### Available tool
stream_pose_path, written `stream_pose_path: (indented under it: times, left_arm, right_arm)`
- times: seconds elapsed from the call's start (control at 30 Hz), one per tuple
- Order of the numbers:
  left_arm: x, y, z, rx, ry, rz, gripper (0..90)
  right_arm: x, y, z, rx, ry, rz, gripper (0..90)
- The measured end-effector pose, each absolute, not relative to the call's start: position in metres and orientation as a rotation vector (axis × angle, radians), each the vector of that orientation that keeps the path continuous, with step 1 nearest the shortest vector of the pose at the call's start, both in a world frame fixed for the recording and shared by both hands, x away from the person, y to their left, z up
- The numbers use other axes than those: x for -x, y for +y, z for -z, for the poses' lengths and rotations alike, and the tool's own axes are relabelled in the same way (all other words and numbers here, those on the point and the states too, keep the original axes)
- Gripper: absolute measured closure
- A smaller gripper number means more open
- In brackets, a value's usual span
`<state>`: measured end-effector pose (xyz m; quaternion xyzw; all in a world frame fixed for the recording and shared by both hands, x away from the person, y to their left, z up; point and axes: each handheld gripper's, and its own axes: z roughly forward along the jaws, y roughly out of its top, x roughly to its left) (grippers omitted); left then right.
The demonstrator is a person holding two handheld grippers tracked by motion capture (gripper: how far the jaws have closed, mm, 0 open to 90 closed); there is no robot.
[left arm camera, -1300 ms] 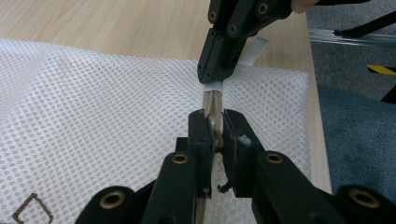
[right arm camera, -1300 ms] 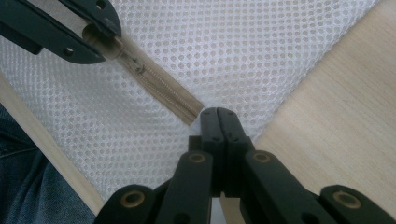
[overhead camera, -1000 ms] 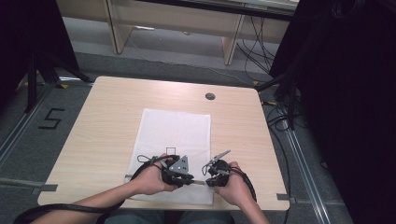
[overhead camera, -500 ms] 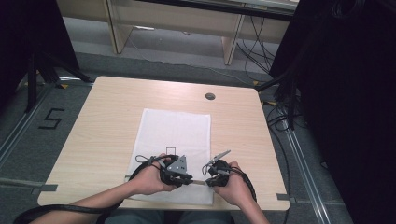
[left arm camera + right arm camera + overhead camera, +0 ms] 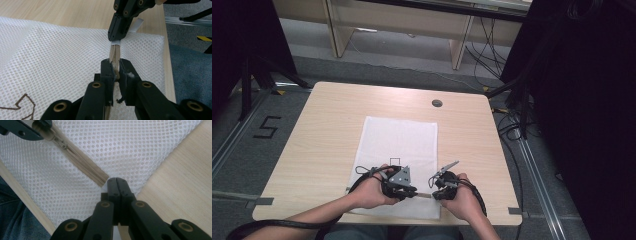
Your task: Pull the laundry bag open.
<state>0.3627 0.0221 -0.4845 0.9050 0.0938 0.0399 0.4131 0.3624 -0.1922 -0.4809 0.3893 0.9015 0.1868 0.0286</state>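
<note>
A white mesh bag point(image 5: 399, 150) is lying along the bench's point(image 5: 312, 135) near edge. The left gripper point(image 5: 115, 71) is clamping the bag's beige zipper point(image 5: 85, 166). The right gripper point(image 5: 117, 181) is pinching the zipper's end, closed tight; its own view is revealing the zipper teeth.

White mesh bag point(image 5: 399, 145) flat on table — beige zipper point(image 5: 85, 166) closed.

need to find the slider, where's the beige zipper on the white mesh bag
The beige zipper runs along the near edge of the white mesh bag, stretched between the left gripper and the right gripper, both clamped on it.
</note>
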Motion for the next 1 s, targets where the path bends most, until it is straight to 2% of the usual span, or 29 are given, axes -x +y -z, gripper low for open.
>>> stream_pose_path:
  times: [1.0]
  left_arm:
    - [-0.3620, 0.0293, 0.4847, -2.277, 0.237, -0.102, 81.9]
  right_arm:
    - [-0.3623, -0.1922, 0.4811, -1.195, 2.780, -0.579, 90.0]
